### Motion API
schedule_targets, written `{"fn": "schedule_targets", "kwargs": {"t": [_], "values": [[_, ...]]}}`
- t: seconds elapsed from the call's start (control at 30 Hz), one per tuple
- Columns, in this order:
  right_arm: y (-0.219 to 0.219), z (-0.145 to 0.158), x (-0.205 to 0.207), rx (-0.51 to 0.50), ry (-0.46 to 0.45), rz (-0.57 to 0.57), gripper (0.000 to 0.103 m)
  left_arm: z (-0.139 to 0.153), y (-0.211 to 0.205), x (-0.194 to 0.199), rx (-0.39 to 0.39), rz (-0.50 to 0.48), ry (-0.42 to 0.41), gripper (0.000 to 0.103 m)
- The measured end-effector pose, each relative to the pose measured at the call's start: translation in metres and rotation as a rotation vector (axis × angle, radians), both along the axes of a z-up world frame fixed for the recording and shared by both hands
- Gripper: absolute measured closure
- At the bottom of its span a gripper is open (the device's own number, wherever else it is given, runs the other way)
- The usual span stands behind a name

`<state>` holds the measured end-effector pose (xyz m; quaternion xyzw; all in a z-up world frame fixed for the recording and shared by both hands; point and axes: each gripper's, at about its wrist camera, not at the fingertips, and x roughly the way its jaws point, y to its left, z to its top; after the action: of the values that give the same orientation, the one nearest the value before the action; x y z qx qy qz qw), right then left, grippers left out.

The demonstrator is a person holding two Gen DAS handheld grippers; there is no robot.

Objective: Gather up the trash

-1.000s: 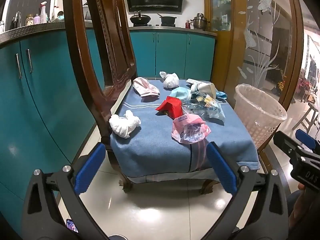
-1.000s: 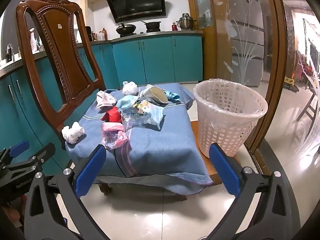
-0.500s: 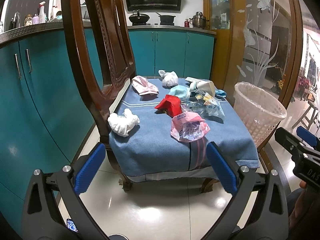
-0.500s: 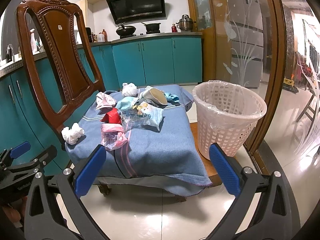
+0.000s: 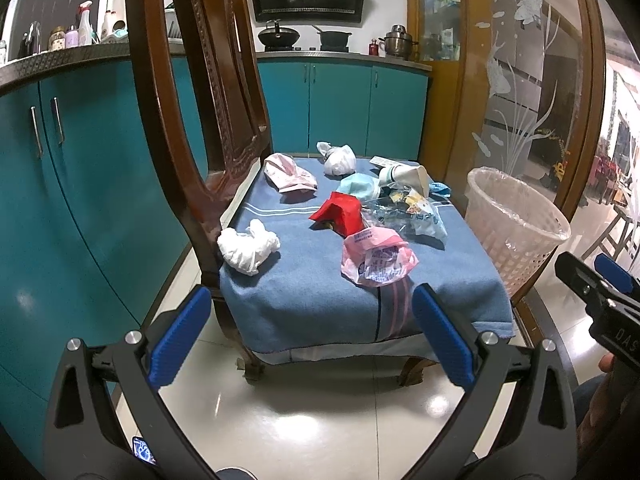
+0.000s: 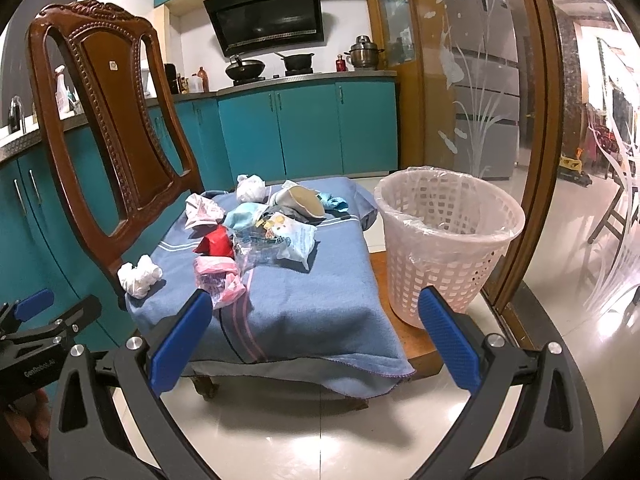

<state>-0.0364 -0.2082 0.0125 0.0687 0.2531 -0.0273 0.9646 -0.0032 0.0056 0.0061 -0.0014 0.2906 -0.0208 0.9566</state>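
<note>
Several pieces of trash lie on a blue blanket (image 5: pixel 304 292) on a wooden chair seat: a white crumpled wad (image 5: pixel 248 246), a pink plastic bag (image 5: pixel 378 258), a red wrapper (image 5: pixel 340 212), a clear printed bag (image 5: pixel 414 216), a paper cup (image 5: pixel 404 174). A white lined basket (image 5: pixel 516 228) stands to the right of the chair; it also shows in the right wrist view (image 6: pixel 448 240). My left gripper (image 5: pixel 310 338) is open and empty in front of the seat's near edge. My right gripper (image 6: pixel 314 338) is open and empty, also short of the seat.
The carved chair back (image 6: pixel 108 120) rises at the seat's left side. Teal cabinets (image 5: pixel 80 168) run along the left and back. A wood-framed glass door (image 6: pixel 500 100) stands behind the basket. Glossy tile floor (image 5: pixel 320 408) lies below the grippers.
Both grippers have drifted slightly closer to the chair. Nothing on the seat has moved and both stay open.
</note>
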Motion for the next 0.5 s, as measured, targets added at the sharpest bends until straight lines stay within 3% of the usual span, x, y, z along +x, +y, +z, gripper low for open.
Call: {"fn": "schedule_targets", "kwargs": {"t": [0.4,0.5], "values": [[0.008,0.005,0.001,-0.026,-0.025,0.017,0.003,0.013,0.003,-0.007,-0.049,-0.026,-0.005,0.003],[0.009,0.005,0.001,-0.026,-0.029,0.021,0.003,0.016,0.001,-0.007,-0.020,-0.022,-0.019,0.003]]}}
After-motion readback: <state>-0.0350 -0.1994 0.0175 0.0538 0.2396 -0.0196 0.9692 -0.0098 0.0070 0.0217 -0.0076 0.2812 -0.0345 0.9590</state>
